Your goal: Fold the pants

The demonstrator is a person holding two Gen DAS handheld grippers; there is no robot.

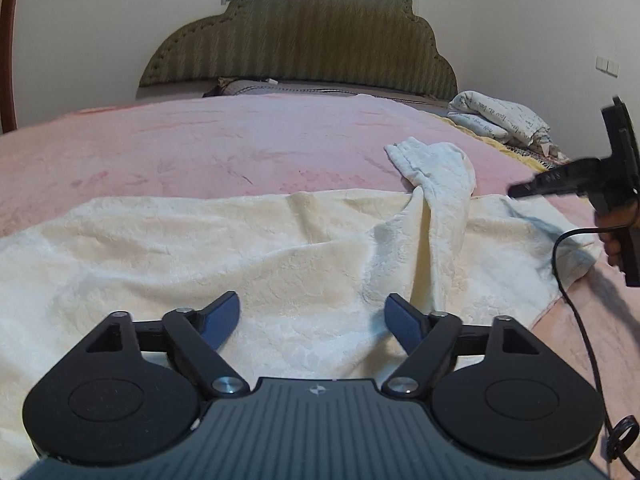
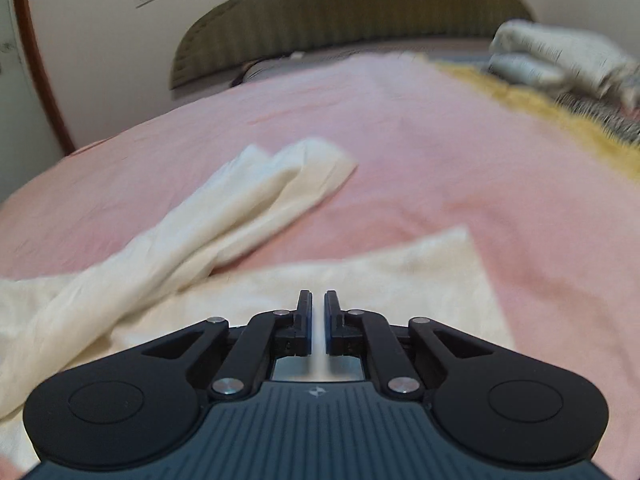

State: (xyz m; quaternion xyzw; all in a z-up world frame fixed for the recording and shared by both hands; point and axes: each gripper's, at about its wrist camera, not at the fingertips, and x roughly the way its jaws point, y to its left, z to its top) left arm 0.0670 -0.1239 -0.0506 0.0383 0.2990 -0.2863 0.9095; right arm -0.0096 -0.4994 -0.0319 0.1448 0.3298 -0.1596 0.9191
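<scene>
- Pink plush bedspread [image 1: 208, 148] covers a bed with a scalloped olive upholstered headboard [image 1: 304, 40]; on it lie the cream textured fleece pants [image 1: 240, 248], spread crosswise near the front edge.
- Folding looks barely begun, in my judgement: one leg [image 1: 440, 176] is twisted and flung toward the headboard, and the cloth is wrinkled; straightening and every fold remain.
- Left gripper [image 1: 312, 316] hovers just above the pants, jaws spread wide, empty.
- Right gripper [image 2: 318, 320] sits over the pants' right end, jaws nearly together with a slim gap; no cloth visibly pinched.
- Folded white bedding with script print [image 1: 500, 120] lies at the far right; the writing is too small to read.
- Small emblem on each gripper body; no readable brand.
</scene>
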